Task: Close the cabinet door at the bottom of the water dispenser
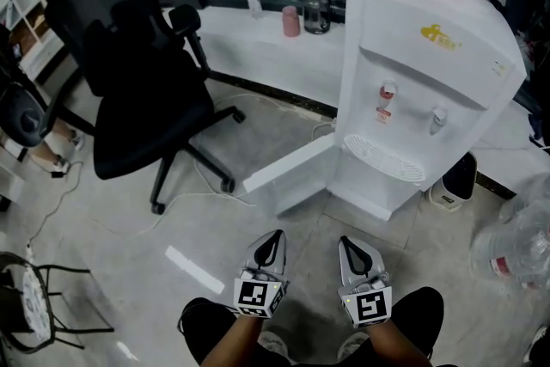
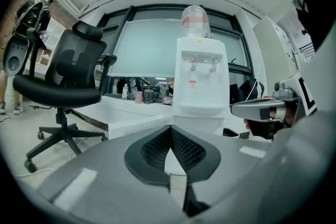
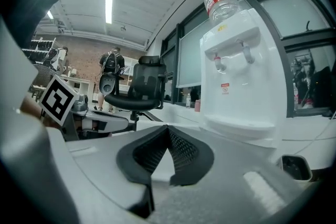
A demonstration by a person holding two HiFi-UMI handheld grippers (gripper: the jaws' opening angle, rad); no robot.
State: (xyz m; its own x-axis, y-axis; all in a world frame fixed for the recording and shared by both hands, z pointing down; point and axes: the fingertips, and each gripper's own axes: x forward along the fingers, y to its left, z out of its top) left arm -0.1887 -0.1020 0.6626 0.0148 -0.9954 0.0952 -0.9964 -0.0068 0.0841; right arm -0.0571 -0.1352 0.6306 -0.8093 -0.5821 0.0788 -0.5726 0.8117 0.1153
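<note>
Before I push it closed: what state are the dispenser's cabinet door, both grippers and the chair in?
cabinet door: open, swung wide.
left gripper: shut, empty, short of the door.
right gripper: shut, empty, short of the door.
office chair: upright, beside the open door.

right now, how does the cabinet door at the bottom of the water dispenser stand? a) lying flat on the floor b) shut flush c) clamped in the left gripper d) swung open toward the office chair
D: in the head view the cabinet door juts out from the base of the water dispenser, open toward the office chair.
</note>
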